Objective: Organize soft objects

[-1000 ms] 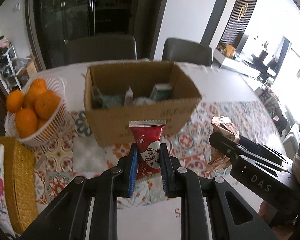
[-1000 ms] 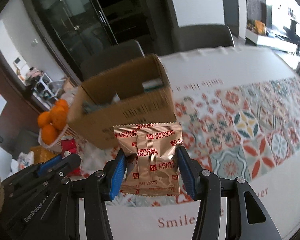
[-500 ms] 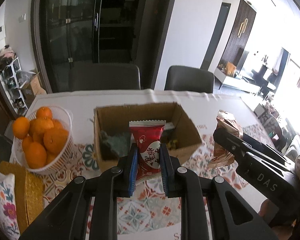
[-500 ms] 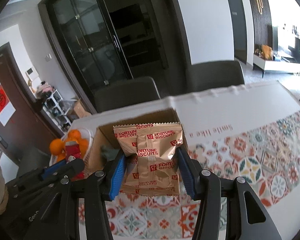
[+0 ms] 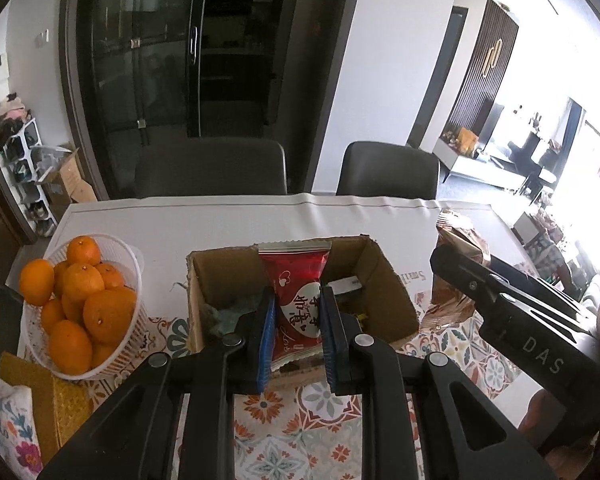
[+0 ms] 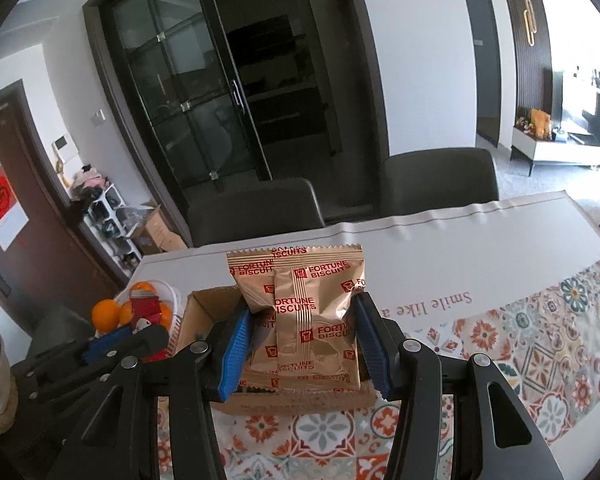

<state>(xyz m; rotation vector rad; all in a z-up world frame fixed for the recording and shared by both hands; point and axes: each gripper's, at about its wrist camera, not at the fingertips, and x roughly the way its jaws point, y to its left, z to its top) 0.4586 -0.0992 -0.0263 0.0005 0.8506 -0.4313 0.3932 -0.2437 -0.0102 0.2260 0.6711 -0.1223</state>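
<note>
My left gripper (image 5: 296, 316) is shut on a red snack packet (image 5: 296, 300) and holds it above the near side of an open cardboard box (image 5: 384, 280). The box holds several soft packets, partly hidden. My right gripper (image 6: 304, 332) is shut on a gold Fortune Biscuits packet (image 6: 304, 312), held above the same box (image 6: 208, 308). In the left wrist view the right gripper (image 5: 460, 280) is at the right of the box with the gold packet (image 5: 460, 240). In the right wrist view the left gripper (image 6: 140, 332) is at the left with the red packet (image 6: 144, 308).
A white basket of oranges (image 5: 76, 304) stands left of the box. A yellow woven mat (image 5: 48, 404) and a floral cloth (image 5: 8, 420) lie at the near left. Two dark chairs (image 5: 212, 168) stand behind the table. A patterned tablecloth (image 6: 540, 340) covers the table.
Both grippers have risen with their packets and now look down into the box from higher up. The box appears lower and smaller in both views.
</note>
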